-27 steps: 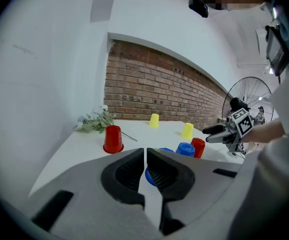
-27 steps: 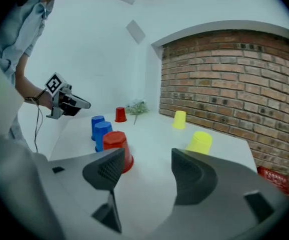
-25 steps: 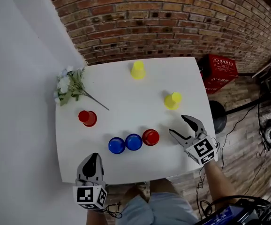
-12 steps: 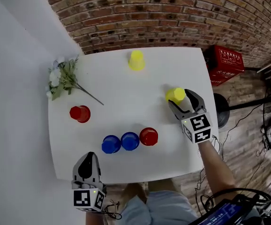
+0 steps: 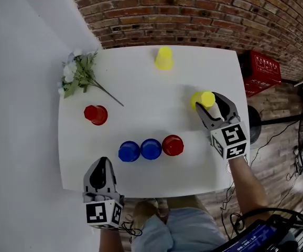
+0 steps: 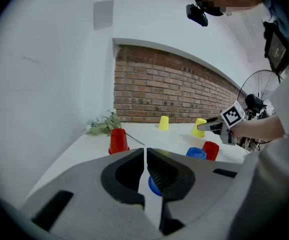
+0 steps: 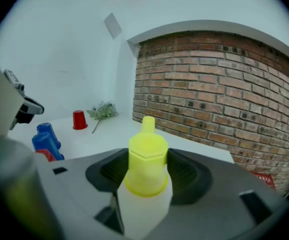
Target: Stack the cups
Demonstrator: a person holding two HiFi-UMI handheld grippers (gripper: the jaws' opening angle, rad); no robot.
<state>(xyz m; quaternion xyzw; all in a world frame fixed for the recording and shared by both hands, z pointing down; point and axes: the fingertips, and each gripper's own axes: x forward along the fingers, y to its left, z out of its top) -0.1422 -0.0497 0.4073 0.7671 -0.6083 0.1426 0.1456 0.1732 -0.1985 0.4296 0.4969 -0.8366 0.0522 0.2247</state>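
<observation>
**Right gripper closes on a yellow cup; left gripper idle at the table edge**

The right gripper has its jaws around the nearer yellow cup. They have just been closing, and the ribbed black pads now meet its smooth plastic sides. The cup is a tapered cone, mouth down on the matte white table, near the table's right edge.

The left gripper hovers over the near edge with its jaws pressed together and nothing between them.

All the other cups are glossy plastic and also stand inverted. The far yellow cup is by the back edge. A lone red cup stands to the left. A row near the front has a blue cup touching a second blue cup, with a second red cup just beside them.

A spray of white flowers with green leaves and a thin stem lies at the back left corner. Behind the table is a rough brick wall. A red slatted crate sits on the floor to the right.
</observation>
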